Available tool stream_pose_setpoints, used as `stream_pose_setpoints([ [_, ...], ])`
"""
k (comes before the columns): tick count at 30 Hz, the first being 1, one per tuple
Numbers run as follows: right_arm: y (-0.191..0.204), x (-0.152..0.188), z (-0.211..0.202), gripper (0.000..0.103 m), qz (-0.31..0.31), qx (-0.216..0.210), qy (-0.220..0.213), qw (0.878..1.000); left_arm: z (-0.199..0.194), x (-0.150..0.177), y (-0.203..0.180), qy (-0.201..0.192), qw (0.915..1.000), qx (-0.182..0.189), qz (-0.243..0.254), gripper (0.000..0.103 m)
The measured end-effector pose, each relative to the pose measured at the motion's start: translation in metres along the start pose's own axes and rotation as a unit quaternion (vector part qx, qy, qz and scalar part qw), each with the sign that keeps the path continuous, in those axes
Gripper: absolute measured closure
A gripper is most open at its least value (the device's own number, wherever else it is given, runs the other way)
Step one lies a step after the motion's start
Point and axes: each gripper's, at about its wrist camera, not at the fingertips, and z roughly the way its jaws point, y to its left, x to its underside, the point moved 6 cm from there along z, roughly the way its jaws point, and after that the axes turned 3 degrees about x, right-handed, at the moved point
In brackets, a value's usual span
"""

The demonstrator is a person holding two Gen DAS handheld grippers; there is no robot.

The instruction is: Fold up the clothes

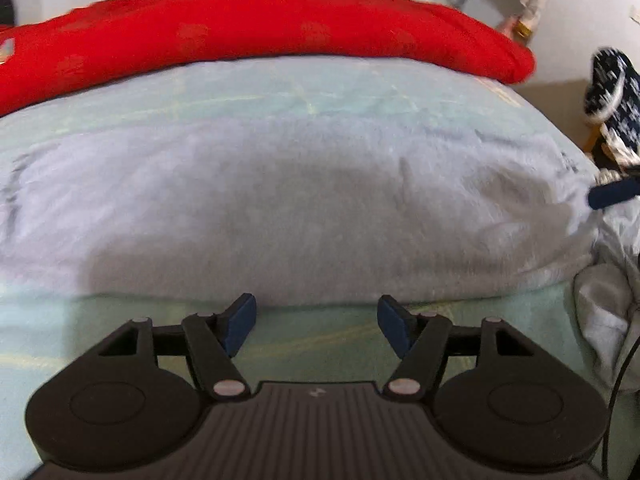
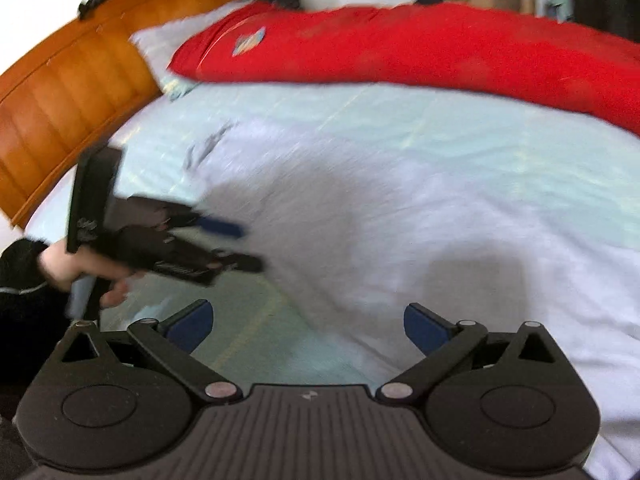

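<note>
Left wrist view looks down over the bed, where a pale lilac-grey garment (image 1: pixel 280 200) lies spread flat across the mint-green sheet (image 1: pixel 320 336). The left gripper (image 1: pixel 316 322) hangs just off the garment's near edge, its blue pads parted with only bare sheet between them, gripping nothing. Beyond the garment, a red quilt (image 1: pixel 260 28) runs along the far side of the bed. At the right edge a blue fingertip of the right gripper (image 1: pixel 614 196) pokes in over the garment's right end, and some crumpled white cloth (image 1: pixel 600 312) lies near that corner.

From the right wrist view, the right gripper (image 2: pixel 308 326) has its jaws spread wide and empty, above the sheet and the garment's near edge. To the left, a hand (image 2: pixel 80 268) in a dark sleeve holds the left gripper out toward the garment. A wooden headboard (image 2: pixel 68 92) stands at far left. No containers are visible.
</note>
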Motion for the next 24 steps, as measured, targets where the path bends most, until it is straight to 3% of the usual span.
stream_pose_setpoints([
  [5, -0.050, 0.008, -0.061, 0.000, 0.038, 0.063, -0.056, 0.996, -0.042, 0.003, -0.001, -0.036, 0.9992, 0.001, -0.015, 0.034],
  [12, -0.142, 0.023, -0.146, 0.000, 0.026, 0.175, -0.104, 0.979, -0.038, -0.011, -0.045, -0.030, 0.9995, 0.002, -0.013, 0.034],
  [17, -0.209, 0.029, -0.188, 0.006, 0.001, 0.215, -0.095, 0.972, -0.026, -0.037, -0.110, -0.032, 0.9991, 0.022, 0.019, 0.034],
  [24, -0.281, 0.023, -0.204, 0.020, -0.074, 0.213, -0.049, 0.973, -0.009, -0.061, -0.193, -0.054, 0.9973, 0.035, 0.036, 0.034],
])
